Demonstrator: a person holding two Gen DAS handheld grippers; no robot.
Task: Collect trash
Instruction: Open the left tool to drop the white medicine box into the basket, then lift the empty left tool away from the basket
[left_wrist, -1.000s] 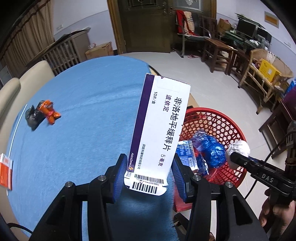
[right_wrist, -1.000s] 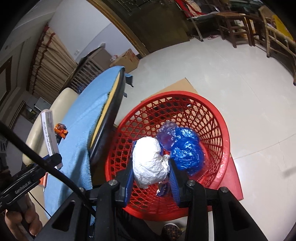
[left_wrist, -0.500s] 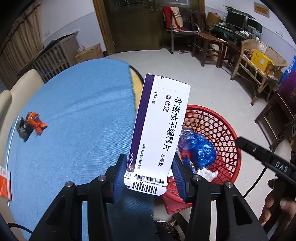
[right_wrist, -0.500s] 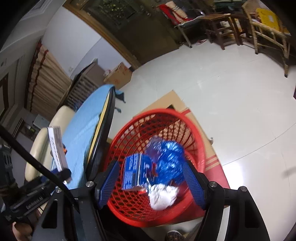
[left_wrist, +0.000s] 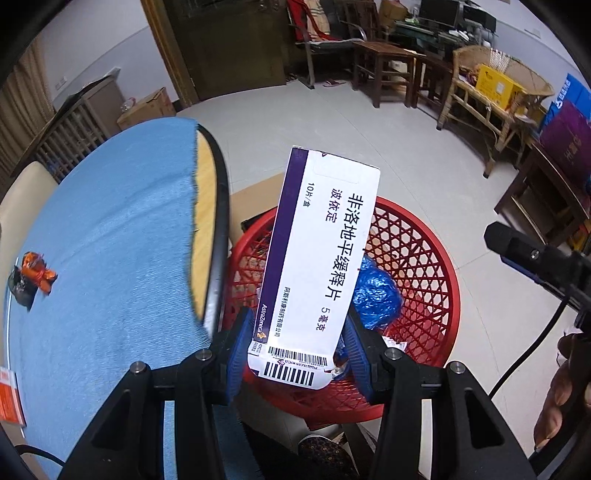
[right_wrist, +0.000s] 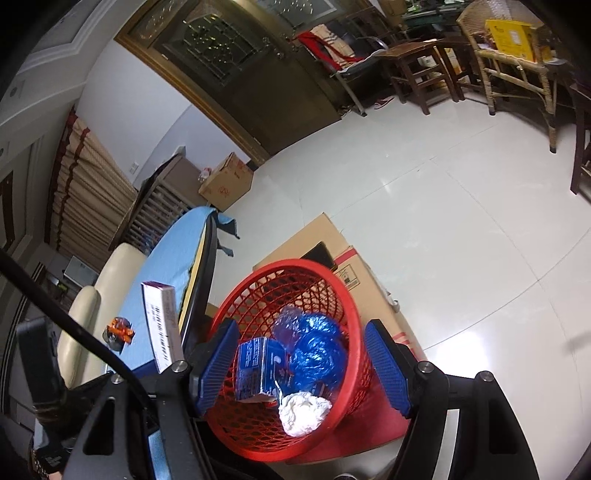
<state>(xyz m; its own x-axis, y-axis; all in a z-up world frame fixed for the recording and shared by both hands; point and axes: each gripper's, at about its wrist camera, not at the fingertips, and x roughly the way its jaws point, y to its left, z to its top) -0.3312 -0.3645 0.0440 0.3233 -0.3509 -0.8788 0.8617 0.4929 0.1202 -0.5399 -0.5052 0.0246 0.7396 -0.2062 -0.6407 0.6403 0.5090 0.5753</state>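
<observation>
The left gripper (left_wrist: 297, 345) clamps the medicine box (left_wrist: 321, 266) above the red basket (left_wrist: 424, 236), the right gripper (right_wrist: 301, 365) stands empty and spread; releasing near the rim could drop it outside

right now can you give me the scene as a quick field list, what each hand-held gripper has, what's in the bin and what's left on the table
left hand-held gripper: shut on the white and purple medicine box, held over the red basket
right hand-held gripper: open, empty, above the basket
in basket: blue plastic bag, blue carton, white paper wad
on table: orange wrapper, orange packet at the edge
under basket: flat cardboard
</observation>
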